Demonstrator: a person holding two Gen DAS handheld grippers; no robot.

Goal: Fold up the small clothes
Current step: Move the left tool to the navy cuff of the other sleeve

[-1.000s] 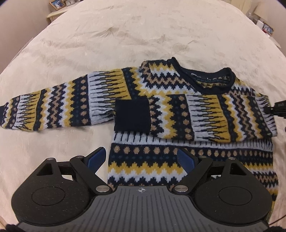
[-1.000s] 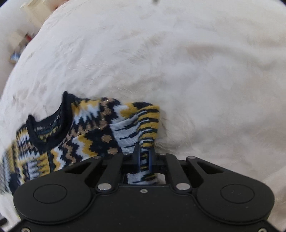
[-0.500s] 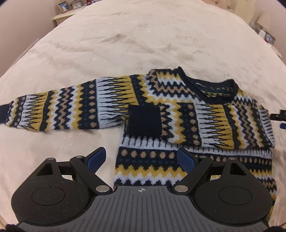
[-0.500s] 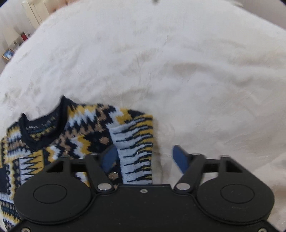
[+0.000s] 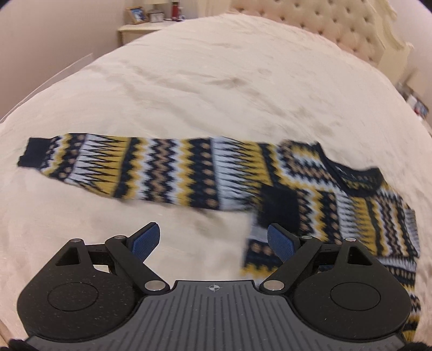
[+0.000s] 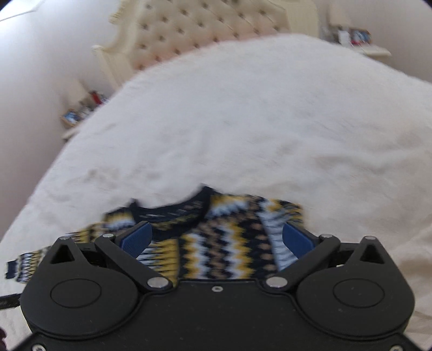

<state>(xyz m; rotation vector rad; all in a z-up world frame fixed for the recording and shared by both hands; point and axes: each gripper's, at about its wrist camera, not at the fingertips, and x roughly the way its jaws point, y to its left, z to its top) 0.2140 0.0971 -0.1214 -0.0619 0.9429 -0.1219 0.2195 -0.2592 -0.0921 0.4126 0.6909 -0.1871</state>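
A small knit sweater in navy, yellow and white lies flat on a cream bed. One sleeve stretches out to the left, its navy cuff at the far end. The other sleeve is folded across the chest, its dark cuff near the middle. My left gripper is open and empty, above the bed just left of the sweater's hem. My right gripper is open and empty, above the sweater's chest below the navy neckline.
A tufted cream headboard stands at the far end of the bed. A nightstand with a photo frame and small items stands at the far left. A shelf with small items shows beside the bed in the right wrist view.
My right gripper opened, let go of the sweater's folded sleeve edge and drew back towards the chest. My left gripper shifted left, so the outstretched sleeve is now ahead of it.
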